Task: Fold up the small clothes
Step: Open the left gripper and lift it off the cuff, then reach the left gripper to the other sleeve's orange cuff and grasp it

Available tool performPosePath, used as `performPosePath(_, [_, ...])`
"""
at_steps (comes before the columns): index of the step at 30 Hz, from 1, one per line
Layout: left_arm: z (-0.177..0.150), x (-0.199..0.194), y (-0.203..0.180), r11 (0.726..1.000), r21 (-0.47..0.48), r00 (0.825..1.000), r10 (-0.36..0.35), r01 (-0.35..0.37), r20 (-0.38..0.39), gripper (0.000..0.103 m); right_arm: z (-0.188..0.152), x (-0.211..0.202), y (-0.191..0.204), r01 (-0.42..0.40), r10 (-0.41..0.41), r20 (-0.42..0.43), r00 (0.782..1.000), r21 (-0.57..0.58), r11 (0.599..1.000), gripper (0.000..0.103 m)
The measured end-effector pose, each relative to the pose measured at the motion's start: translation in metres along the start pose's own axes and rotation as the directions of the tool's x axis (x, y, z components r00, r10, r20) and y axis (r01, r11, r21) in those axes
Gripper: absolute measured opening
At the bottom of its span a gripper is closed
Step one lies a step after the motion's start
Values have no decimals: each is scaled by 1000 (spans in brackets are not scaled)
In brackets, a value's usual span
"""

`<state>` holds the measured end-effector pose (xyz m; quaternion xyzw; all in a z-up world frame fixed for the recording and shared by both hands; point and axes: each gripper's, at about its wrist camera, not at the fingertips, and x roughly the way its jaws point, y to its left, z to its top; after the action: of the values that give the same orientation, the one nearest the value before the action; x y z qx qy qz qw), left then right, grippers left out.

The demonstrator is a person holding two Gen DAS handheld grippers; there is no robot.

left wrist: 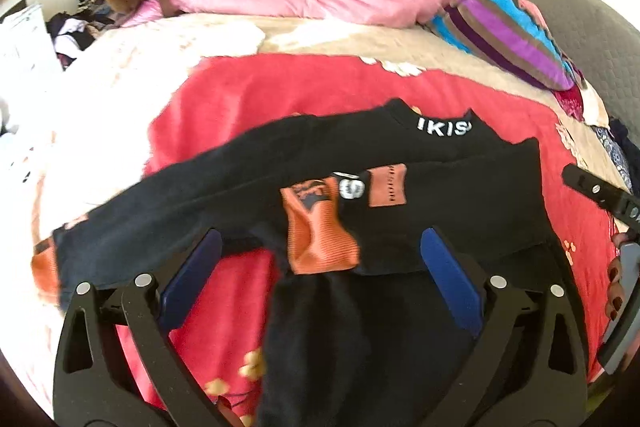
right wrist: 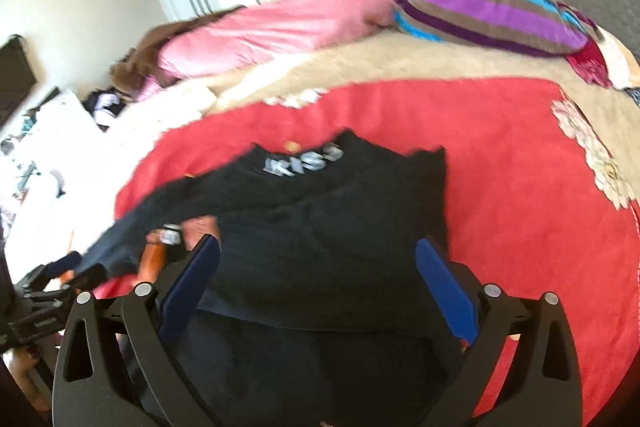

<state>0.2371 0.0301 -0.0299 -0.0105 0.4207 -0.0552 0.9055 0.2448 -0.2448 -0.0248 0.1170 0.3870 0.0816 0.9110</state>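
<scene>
We see the black sweater lying on the red blanket of the bed, its lettered collar on the far side from us. The right side seems already folded in, with one orange cuff laid over the middle of the sweater. The other sleeve is not yet folded and stretches out to the left of the sweater. The left gripper and the right gripper both have fingers wide apart, holding nothing.

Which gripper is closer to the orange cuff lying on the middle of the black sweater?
Left. The orange cuff lies just ahead, between the left gripper's open jaws. The right gripper hovers farther along the black sweater.
</scene>
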Motion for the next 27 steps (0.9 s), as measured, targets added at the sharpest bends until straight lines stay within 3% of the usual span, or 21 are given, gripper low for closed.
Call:
performPosePath(6, [-4,-24,34,998,-47,999,41,-40,22,94,1,-19,43,-90,91,28,995,-43,995,99])
performPosePath(17, [-19,-53,102,979,-184,995,98,-91,26,94,-21,-15,114,-139,136,-34,990,-145,980,99])
performPosePath(22, [-34,-60,140,958,-249,989,147,-141,7,94,-37,-10,156,-176,164,-75,984,-219,960,99])
performPosePath(27, [-52,-58,189,906,-383,984,173,-179,-50,94,-60,-3,188,-196,166,-127,978,-290,937,99])
